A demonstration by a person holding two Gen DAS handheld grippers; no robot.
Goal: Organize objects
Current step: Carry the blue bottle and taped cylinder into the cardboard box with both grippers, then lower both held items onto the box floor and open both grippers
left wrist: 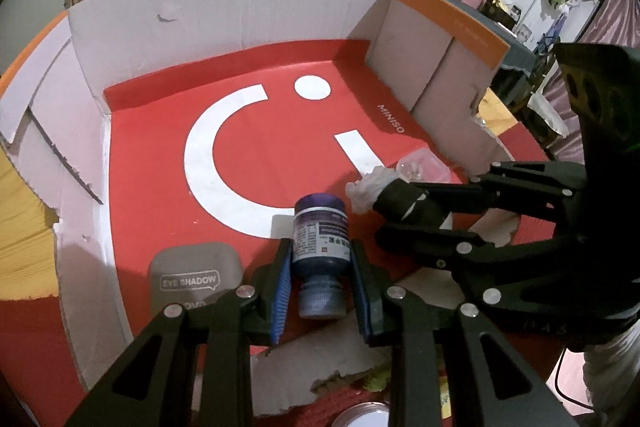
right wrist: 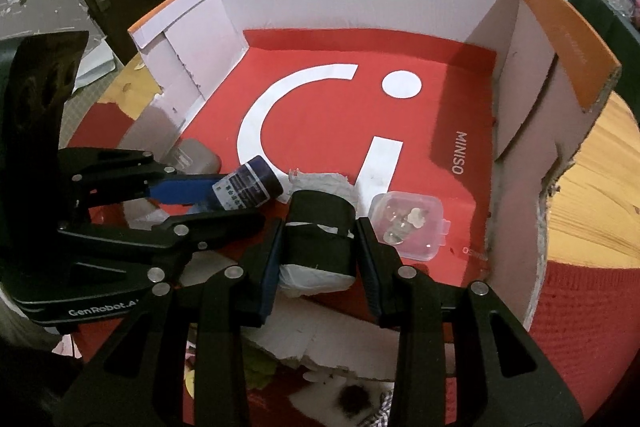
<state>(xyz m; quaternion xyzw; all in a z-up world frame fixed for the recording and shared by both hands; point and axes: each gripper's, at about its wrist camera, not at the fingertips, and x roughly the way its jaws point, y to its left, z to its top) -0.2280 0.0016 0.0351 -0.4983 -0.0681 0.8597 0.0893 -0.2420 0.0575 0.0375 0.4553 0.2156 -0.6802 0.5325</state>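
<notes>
An open cardboard box [left wrist: 240,3] with a red floor and a white logo fills both views. My left gripper [left wrist: 320,259] is shut on a dark blue labelled bottle [left wrist: 320,227], held low over the box's near edge with its cap toward the camera. My right gripper [right wrist: 319,239] is shut on a white bundle wrapped in a black band [right wrist: 320,247], just right of the bottle [right wrist: 248,187]. In the left wrist view the right gripper [left wrist: 380,217] stands close beside the bottle. In the right wrist view the left gripper [right wrist: 236,203] comes in from the left.
A grey eye shadow case [left wrist: 192,275] lies in the box's near left corner. A small clear plastic box [right wrist: 408,223] sits on the red floor at the right. The box's near wall [left wrist: 320,359] is torn and low. Outside are a wooden tabletop [right wrist: 592,195] and a red cloth [right wrist: 580,307].
</notes>
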